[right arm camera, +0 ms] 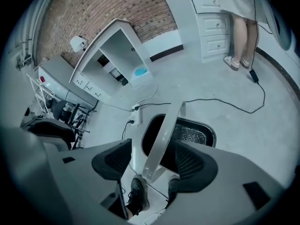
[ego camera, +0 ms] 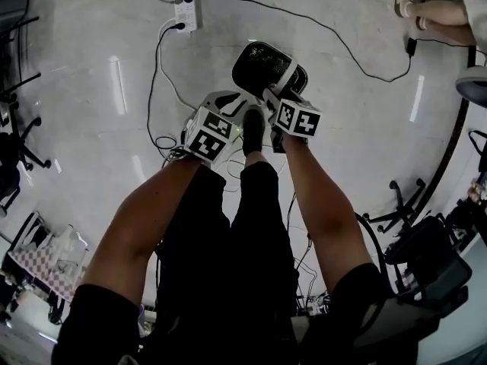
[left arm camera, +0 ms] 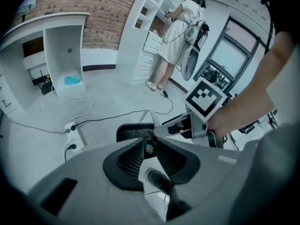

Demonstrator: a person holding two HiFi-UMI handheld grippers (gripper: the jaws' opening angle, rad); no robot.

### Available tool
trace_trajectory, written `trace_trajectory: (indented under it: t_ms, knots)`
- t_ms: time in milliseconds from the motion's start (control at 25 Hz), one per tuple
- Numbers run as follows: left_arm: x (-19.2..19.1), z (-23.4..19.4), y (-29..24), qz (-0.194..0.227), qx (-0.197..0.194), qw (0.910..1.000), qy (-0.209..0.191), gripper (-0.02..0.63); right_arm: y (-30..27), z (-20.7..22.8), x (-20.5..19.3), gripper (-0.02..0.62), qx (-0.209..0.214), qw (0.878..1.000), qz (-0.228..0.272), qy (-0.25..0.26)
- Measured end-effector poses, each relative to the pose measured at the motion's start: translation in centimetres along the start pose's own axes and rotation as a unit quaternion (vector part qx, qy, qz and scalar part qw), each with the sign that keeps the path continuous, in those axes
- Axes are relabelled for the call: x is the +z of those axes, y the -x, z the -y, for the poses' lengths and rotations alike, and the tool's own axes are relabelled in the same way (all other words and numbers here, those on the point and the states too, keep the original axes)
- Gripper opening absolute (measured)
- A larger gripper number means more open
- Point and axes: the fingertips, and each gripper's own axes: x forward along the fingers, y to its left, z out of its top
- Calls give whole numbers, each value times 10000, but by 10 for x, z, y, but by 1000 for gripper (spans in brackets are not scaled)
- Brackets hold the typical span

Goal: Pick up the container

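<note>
The container (ego camera: 261, 67) is a black basket with a mesh bottom and a white strap handle (ego camera: 286, 78); it sits low in front of the person's feet. In the right gripper view the container (right arm camera: 190, 135) lies just beyond the jaws. The handle (right arm camera: 164, 139) passes between the jaws and leans on the right pad, well apart from the left pad. My right gripper (right arm camera: 152, 145) is open. My left gripper (left arm camera: 149, 147) has its tips almost together at the container's near rim (left arm camera: 133, 131). A small labelled spot shows between the tips; I cannot tell whether it is gripped.
A power strip (ego camera: 185, 7) and cables (ego camera: 358, 59) lie on the grey floor beyond the container. The holder's shoe (ego camera: 253, 131) is right below the grippers. Another person stands at white shelving (left arm camera: 180, 27). Chair bases (ego camera: 19, 147) stand at the left, equipment (ego camera: 426, 257) at the right.
</note>
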Motion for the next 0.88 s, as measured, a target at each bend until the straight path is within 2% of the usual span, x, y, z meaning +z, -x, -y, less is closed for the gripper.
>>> trace_trajectory:
  t_ms: [160,320,480,520,640,760,880]
  knots:
    - [-2,-7,-1,4,3,9997,247,87,-13,15,0,245,-261,9995,-16,-179]
    - [-18,-16,-4,-58,-62,9978,657,87,-32,21,0,244,-319,9991,-38,-274]
    - [-24,-18,-8,12,-94,9964,837,87,-43,24,-6,241,-256,9988,-254,-336]
    - [-25,-17,-6,36,-128,9960,888,87,-46,21,-10,224,-177,9984,-353,-404]
    - [-31,-12,2,64,-218,9946,1012,87,-52,19,-15,91,-135,9976,-447,-509]
    - [-39,-10,9,83,-160,9932,1149,86,-53,21,-13,75,-154,9971,-309,-685]
    - [-40,-11,18,191,-69,9922,1229,84,-55,20,-16,45,-93,9927,-370,-1146]
